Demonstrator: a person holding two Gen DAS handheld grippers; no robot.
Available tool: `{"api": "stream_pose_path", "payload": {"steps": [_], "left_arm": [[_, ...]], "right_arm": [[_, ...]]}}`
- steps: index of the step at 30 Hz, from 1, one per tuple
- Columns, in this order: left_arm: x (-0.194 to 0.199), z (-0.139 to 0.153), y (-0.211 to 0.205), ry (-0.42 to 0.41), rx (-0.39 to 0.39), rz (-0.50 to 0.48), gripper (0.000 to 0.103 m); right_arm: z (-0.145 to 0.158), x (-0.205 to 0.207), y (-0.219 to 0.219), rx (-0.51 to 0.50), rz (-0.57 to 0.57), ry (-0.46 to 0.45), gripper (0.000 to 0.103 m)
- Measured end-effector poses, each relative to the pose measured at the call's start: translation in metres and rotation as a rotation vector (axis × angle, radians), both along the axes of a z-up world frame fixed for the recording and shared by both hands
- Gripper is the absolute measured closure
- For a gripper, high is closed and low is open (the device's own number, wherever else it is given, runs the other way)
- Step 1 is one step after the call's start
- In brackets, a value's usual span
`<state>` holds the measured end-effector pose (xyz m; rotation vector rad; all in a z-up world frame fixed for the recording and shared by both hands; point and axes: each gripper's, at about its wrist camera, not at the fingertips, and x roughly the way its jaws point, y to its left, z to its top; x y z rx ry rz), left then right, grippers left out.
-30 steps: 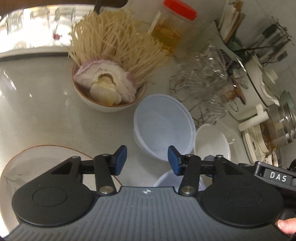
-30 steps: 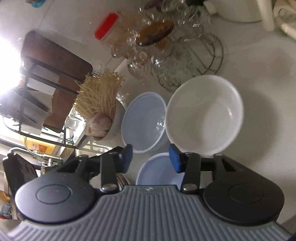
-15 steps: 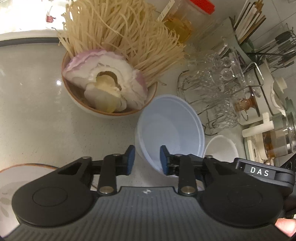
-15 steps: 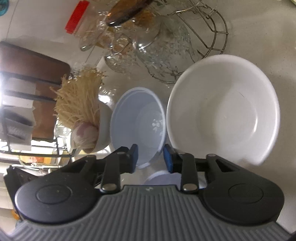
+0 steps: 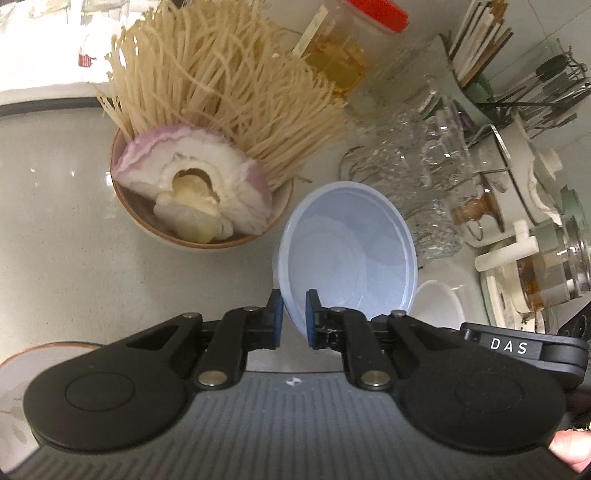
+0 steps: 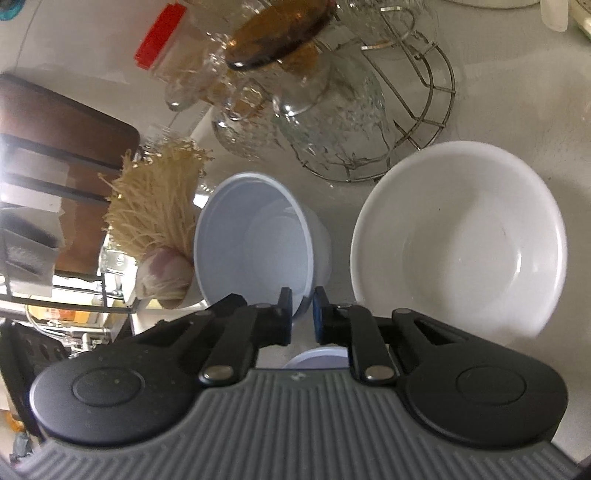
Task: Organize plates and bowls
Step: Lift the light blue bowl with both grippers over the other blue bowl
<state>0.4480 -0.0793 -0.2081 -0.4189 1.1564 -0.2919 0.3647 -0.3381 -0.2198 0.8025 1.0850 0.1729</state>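
A pale blue plastic bowl (image 5: 347,251) stands on the grey counter, and it also shows in the right wrist view (image 6: 255,240). My left gripper (image 5: 294,323) is shut on its near rim, one pad outside and one inside. My right gripper (image 6: 302,314) is closed down on the same bowl's near rim from the other side. A large white bowl (image 6: 458,240) sits to the right of the blue one; it shows small in the left wrist view (image 5: 437,306). Another blue bowl (image 6: 317,360) lies mostly hidden under the right gripper. A brown-rimmed plate (image 5: 22,369) lies at lower left.
A brown-rimmed bowl (image 5: 147,218) with enoki mushrooms and cut onion stands left of the blue bowl. Behind are a red-lidded jar (image 5: 351,48), glass cups on a wire rack (image 6: 413,122), a chopstick holder (image 5: 476,33) and a glass teapot (image 5: 546,269).
Both grippers have moved forward to the blue bowl and closed from wide open onto its near rim. The plate has slid out toward the lower left of the left view.
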Motion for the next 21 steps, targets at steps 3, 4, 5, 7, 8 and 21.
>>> {"api": "stream_pose_path", "payload": {"steps": [3,4,5,7,8,21], "left_arm": [[-0.007,0.010,-0.001,-0.016,-0.007,-0.001,0.088],[-0.009,0.014,-0.002,-0.020,-0.008,-0.002,0.088],[-0.011,0.018,-0.004,-0.026,-0.009,-0.003,0.088],[-0.016,0.025,-0.007,-0.041,-0.009,-0.006,0.088],[-0.019,0.029,-0.008,-0.047,-0.008,-0.008,0.088],[-0.061,0.068,-0.017,-0.128,-0.015,-0.018,0.088]], "right_arm": [[0.007,-0.006,-0.002,0.004,0.000,-0.017,0.089],[0.010,-0.009,-0.003,0.008,-0.001,-0.024,0.089],[0.012,-0.012,-0.004,0.012,-0.001,-0.031,0.089],[0.018,-0.018,-0.006,0.013,0.002,-0.046,0.089],[0.021,-0.021,-0.006,0.012,0.003,-0.054,0.089],[0.051,-0.060,-0.013,0.000,0.025,-0.161,0.089]]}}
